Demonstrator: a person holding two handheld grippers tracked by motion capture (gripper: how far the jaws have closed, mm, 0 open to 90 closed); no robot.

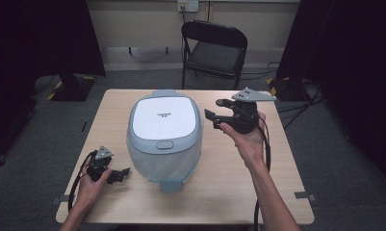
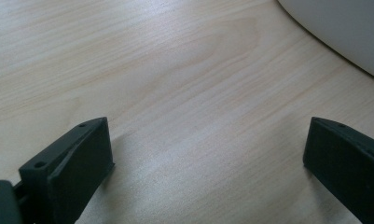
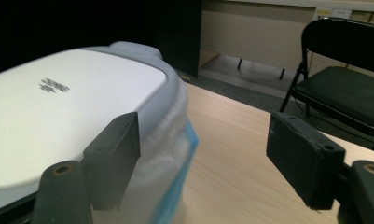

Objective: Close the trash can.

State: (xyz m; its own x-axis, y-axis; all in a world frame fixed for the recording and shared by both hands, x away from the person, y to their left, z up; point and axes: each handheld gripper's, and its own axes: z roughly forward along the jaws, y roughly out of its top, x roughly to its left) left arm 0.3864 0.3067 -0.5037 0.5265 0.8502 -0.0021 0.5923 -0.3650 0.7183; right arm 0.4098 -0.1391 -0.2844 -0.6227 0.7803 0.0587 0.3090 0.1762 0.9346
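Hovering beside the rice cooker (image 1: pixel 164 137), the right gripper (image 1: pixel 213 120) spreads its fingers (image 3: pixel 114 161) wide and empty, the lid's edge just before them. Left gripper (image 1: pixel 121 174), fingers (image 2: pixel 72 172) wide, rests on the bench (image 1: pixel 229 187), cooker ahead.

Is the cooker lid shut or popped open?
Shut. The white lid lies flat and flush on the cooker body, with no gap along its rim in the high view.

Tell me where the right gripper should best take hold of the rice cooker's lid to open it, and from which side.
Probably at the oval latch button on the rice cooker lid's near edge, coming from above on the person's side; the hinge hump sits at the far edge. The right gripper, jaws open, is beside the lid's right rim, so it would need to swing round.
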